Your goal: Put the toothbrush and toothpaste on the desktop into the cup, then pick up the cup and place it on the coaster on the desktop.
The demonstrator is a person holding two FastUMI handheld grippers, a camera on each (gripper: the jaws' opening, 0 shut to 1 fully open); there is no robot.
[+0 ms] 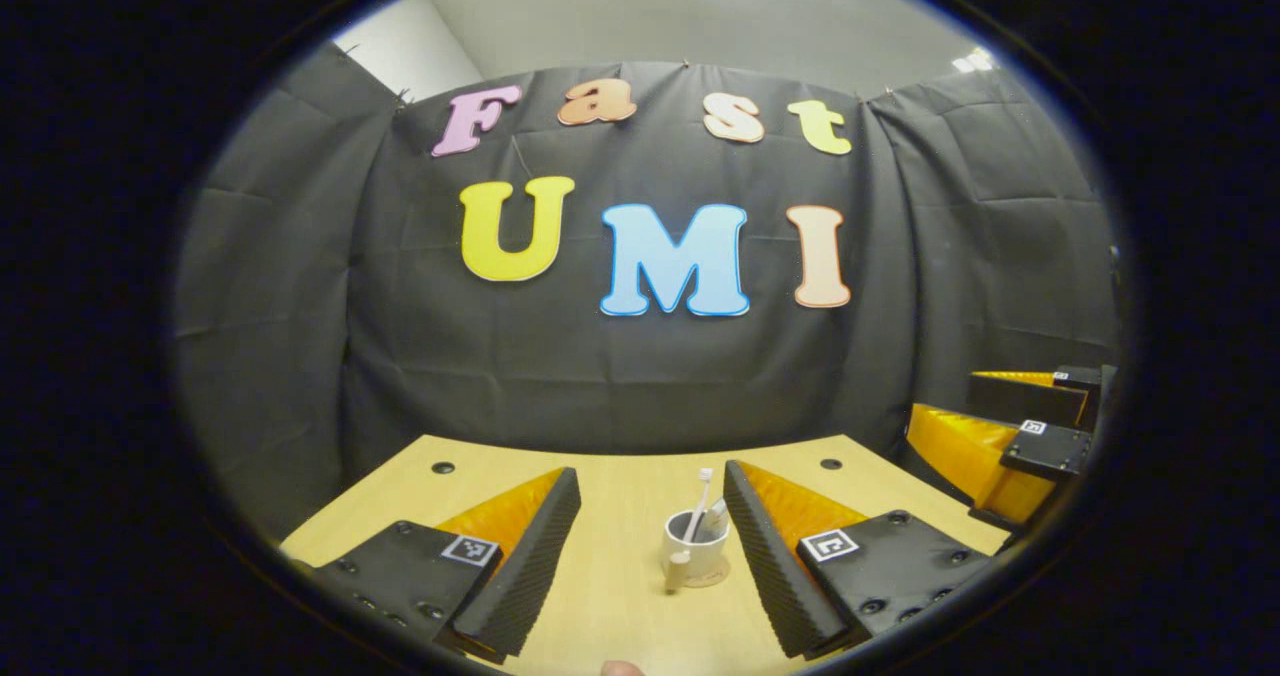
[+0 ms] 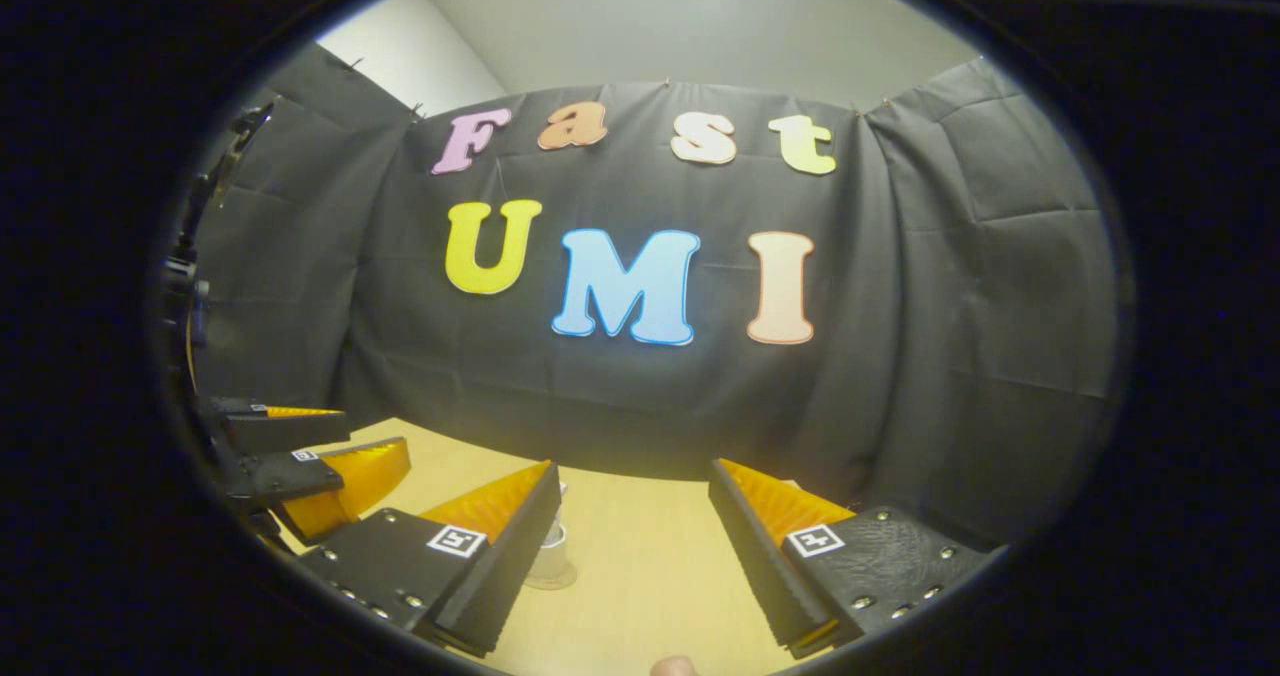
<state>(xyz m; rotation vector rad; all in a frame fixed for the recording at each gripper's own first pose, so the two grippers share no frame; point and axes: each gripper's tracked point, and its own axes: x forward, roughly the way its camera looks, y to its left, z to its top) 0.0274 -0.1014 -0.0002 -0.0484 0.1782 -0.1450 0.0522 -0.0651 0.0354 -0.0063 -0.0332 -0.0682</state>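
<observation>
The cup [image 1: 696, 548] stands on the coaster [image 1: 706, 576] at twelve o'clock from the left gripper [image 1: 652, 556], toothbrush [image 1: 700, 501] and toothpaste [image 1: 716, 518] inside. Both grippers are spread wide, holding nothing; the right gripper [image 2: 632, 546] has the cup at nine o'clock. A careless sideways pullback could tip it, I judge.

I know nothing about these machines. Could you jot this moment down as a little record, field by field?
Desk: light wooden desktop
Cup: white cup, upright on a round coaster
In the cup: toothbrush, head up; toothpaste beside it
Left tongs: open, holding nothing, cup farther off between the fingers
Right tongs: open, holding nothing
Task status: looks done
</observation>
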